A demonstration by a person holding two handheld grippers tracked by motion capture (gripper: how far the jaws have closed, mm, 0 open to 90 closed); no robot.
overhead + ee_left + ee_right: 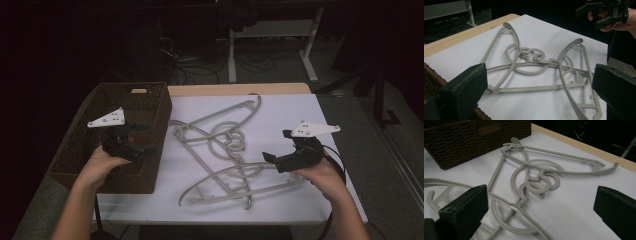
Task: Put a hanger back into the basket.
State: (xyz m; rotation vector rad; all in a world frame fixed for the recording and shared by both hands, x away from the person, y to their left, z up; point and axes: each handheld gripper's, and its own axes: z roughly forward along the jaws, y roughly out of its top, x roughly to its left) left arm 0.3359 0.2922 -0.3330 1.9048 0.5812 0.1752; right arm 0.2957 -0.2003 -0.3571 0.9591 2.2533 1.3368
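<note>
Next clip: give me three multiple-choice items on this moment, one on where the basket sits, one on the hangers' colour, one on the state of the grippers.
1. Where is the basket?
A. At the table's left side
B. At its right side
C. On top of the hangers

2. What colour are the hangers?
A. Black
B. Grey-beige
C. Red

3. How do the left gripper and right gripper stand?
A. Both shut on a hanger
B. Left shut, right open
C. Both open, holding nothing

Key: 1 A, the basket lies left of the hangers in the high view; 2 B, all are one pale grey-beige; 3 C, each gripper view shows its jaws wide apart with nothing between them.
</note>
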